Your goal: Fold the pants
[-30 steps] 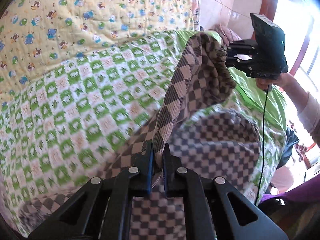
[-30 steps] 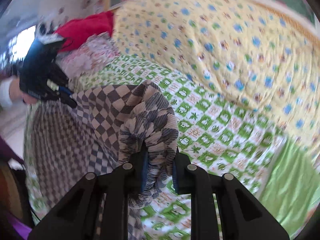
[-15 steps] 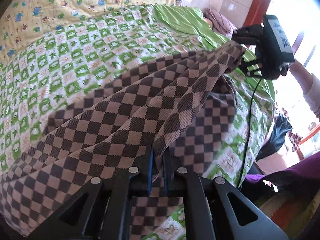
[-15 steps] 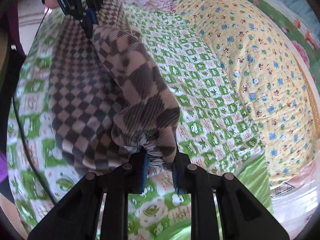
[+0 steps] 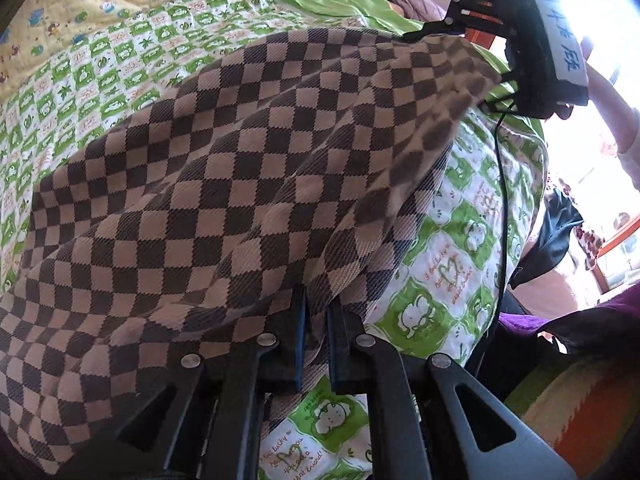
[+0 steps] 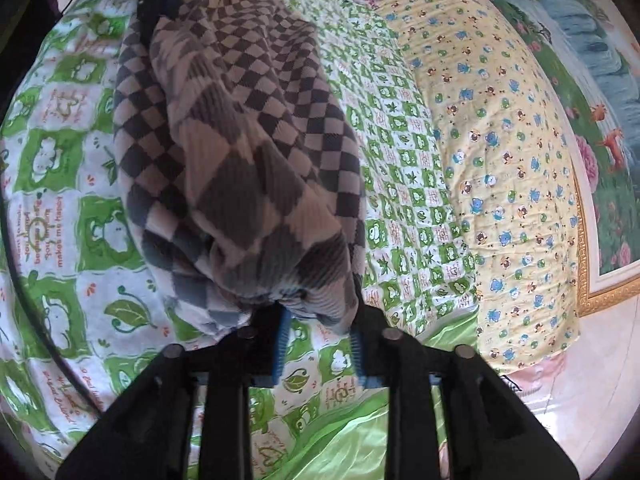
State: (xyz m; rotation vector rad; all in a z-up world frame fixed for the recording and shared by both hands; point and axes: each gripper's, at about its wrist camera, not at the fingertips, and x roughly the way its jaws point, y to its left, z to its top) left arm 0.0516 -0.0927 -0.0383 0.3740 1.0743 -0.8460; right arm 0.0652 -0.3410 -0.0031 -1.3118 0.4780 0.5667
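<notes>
Bed scene, both wrist views. The green-and-white frog-print sheet (image 5: pixel 440 280) covers the near part of the bed, with a plain bright green cover (image 6: pixel 344 440) at its edge and a yellow quilt printed with small animals (image 6: pixel 500 160) beyond it on the right of the right wrist view; a floral painting in a gilt frame (image 6: pixel 600 80) stands behind the quilt, and red and pink bedding lies at the far end. A black cable (image 5: pixel 502 200) hangs from my right tool across the sheet, and a window with a red wooden frame glares at the far right of the left wrist view. The brown-and-tan checked pants (image 5: pixel 240 160) lie spread low over the sheet, stretched between my two tools and filling most of the left wrist view. My left gripper (image 5: pixel 316 332) is closed to a narrow gap with the near edge of the pants pinched between its fingers. My right gripper (image 6: pixel 318 344) now stands clearly parted; a bunched end of the pants (image 6: pixel 256 200) sags over the fingertips, and I cannot tell whether any cloth is gripped. Compared with half a second ago, the right jaws have widened, the fabric ridge has dropped flatter onto the bed, and the far right gripper (image 5: pixel 536 40) appears closer in the left wrist view.
</notes>
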